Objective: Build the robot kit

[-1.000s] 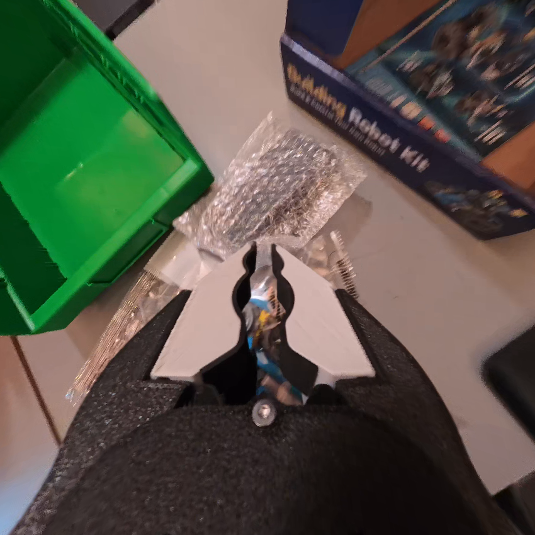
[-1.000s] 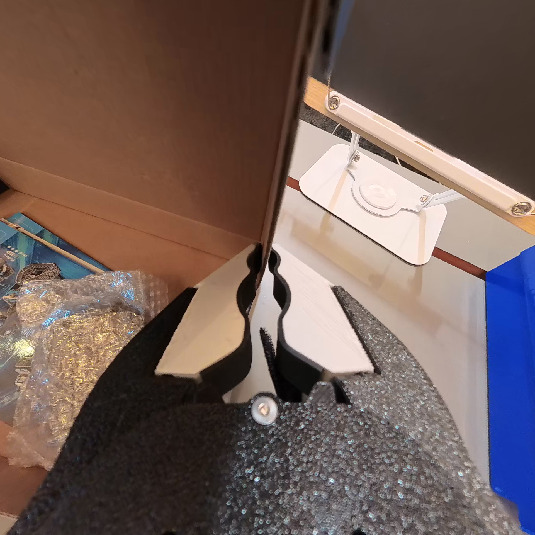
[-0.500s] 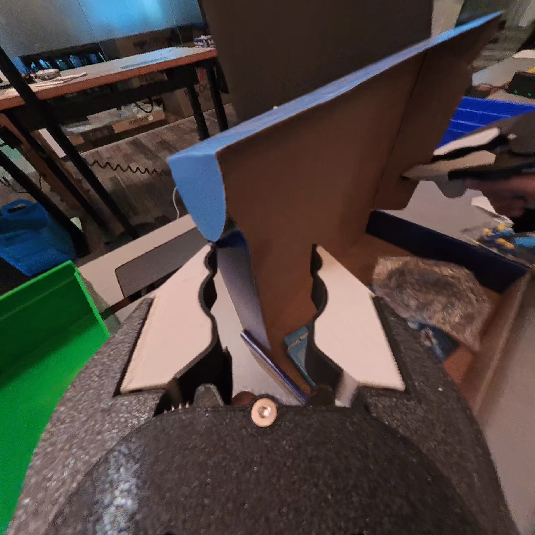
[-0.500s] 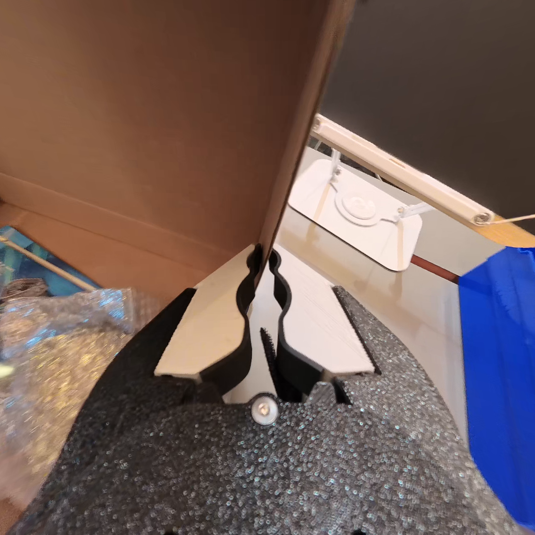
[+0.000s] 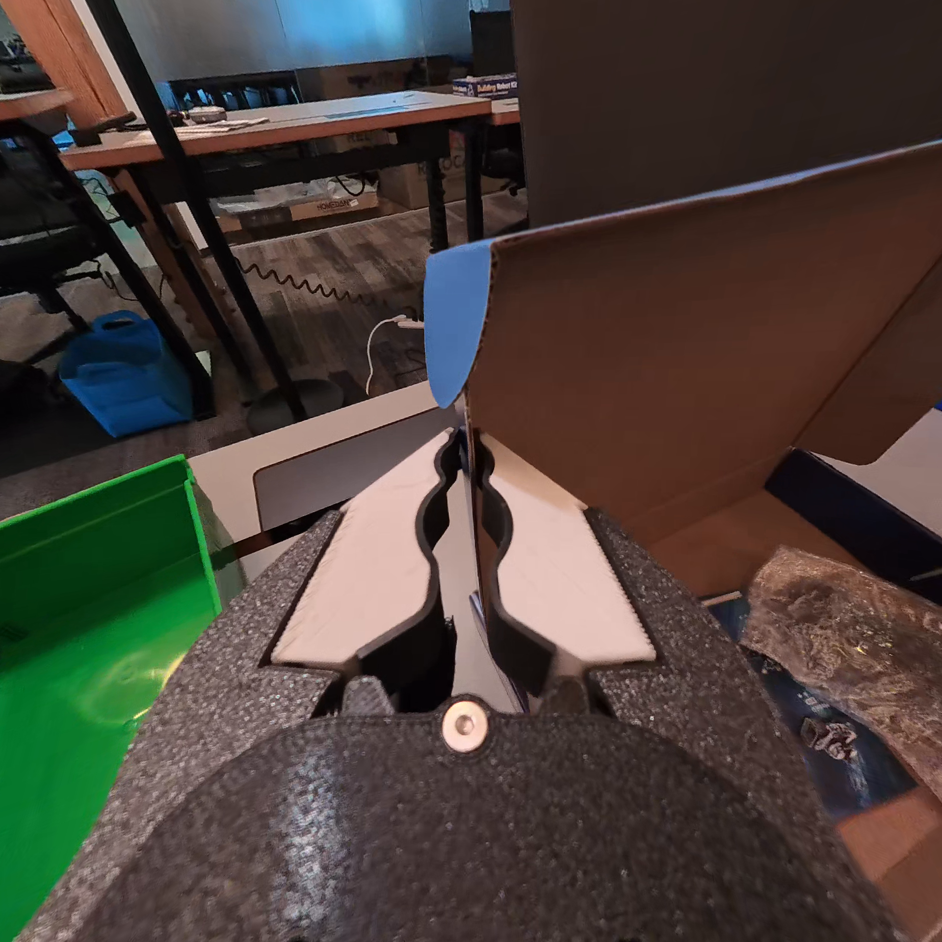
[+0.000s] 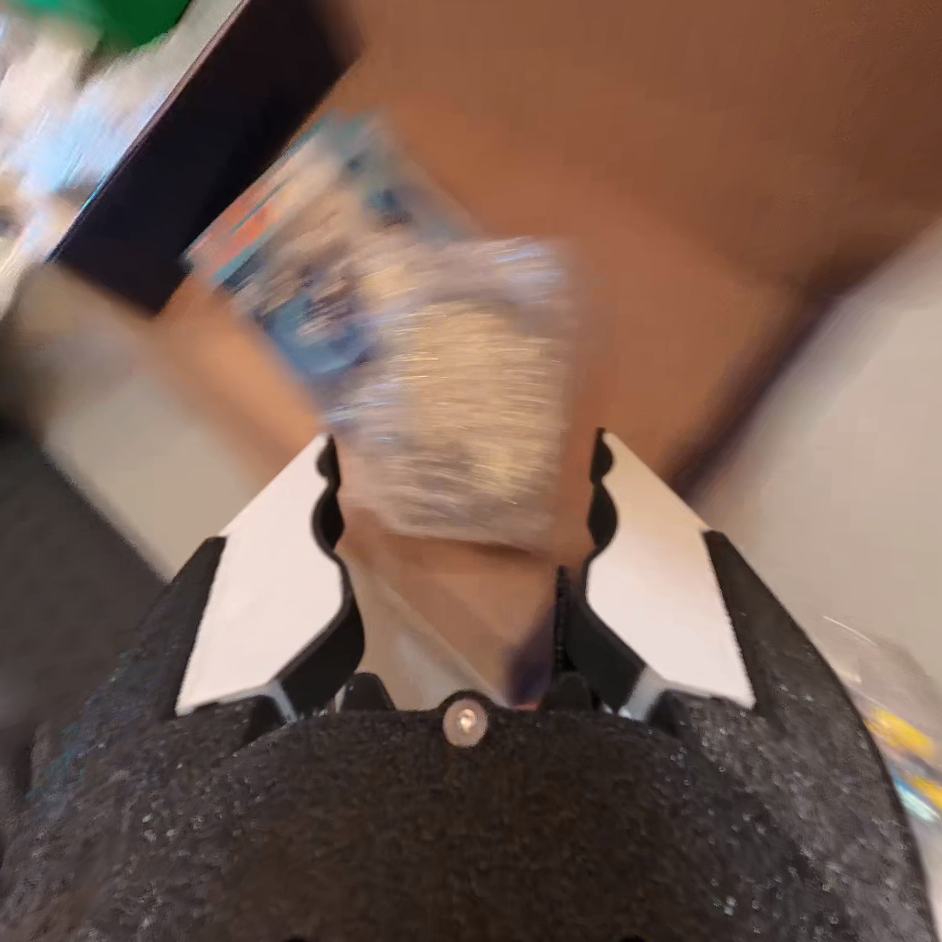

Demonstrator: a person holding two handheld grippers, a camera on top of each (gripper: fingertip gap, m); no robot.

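My left gripper is shut on the left edge of an upright cardboard box lid, brown inside and blue outside. To its right the open box holds a bubble-wrap bag lying on a printed blue booklet. My right gripper is open and empty, pointing down into the same box. In the blurred right wrist view the bubble-wrap bag lies just beyond its fingertips, on the booklet. The box's brown floor fills the view behind.
A green plastic bin stands to the left of the box on the grey table. The box's dark blue wall runs at the upper left. Small packets lie on the table at the right. Desks and floor show beyond the table edge. The tips of one gripper are about 30 cm away from the tips of the other.
My left gripper let go of a small packet, moved to the lid and closed on its left edge. My right gripper released the lid's right edge, opened wide and swung down over the box's contents.
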